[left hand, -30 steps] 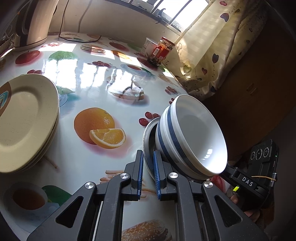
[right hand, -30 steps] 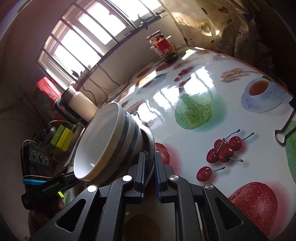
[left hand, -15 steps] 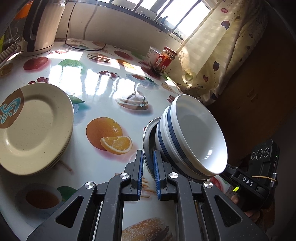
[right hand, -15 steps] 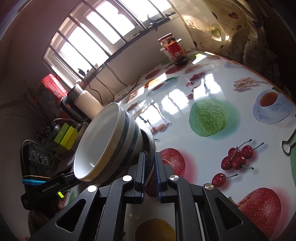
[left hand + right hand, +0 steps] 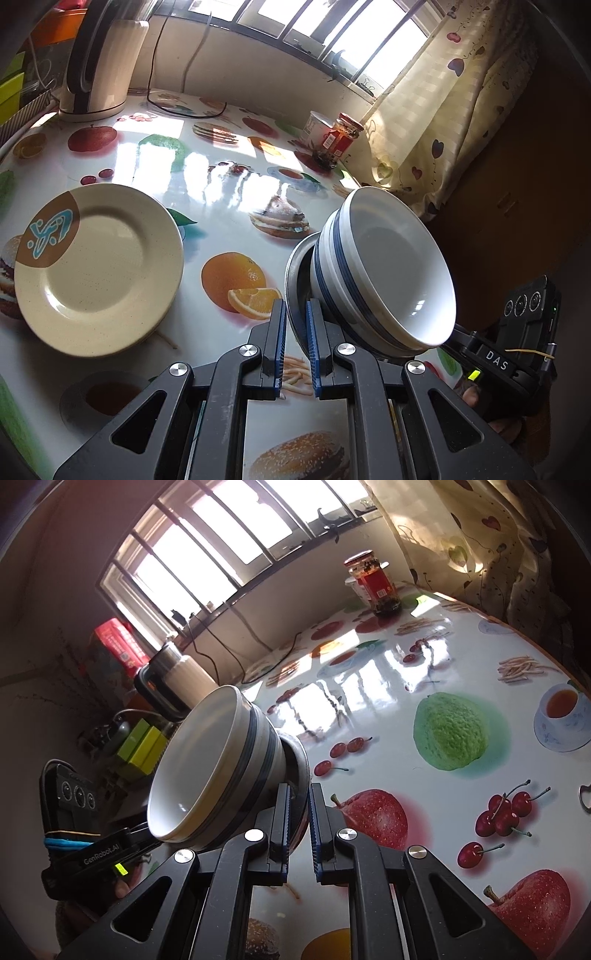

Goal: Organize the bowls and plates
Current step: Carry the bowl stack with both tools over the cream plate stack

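A stack of white bowls with blue bands rests in a shallow steel dish, held tilted in the air above the table. My left gripper is shut on the dish's rim on one side. My right gripper is shut on the rim of the same steel dish on the opposite side, with the bowls to its left. A stack of cream plates with a brown and blue mark lies on the table to the left of the held stack.
The round table has a glossy fruit-print cover. An electric kettle with its cable stands at the back left. A red-labelled jar and a white cup stand by the curtain.
Both grippers have risen with the dish and bowls held between them. The table has dropped away in both views, and the whole cream plate stack has come into the left wrist view.
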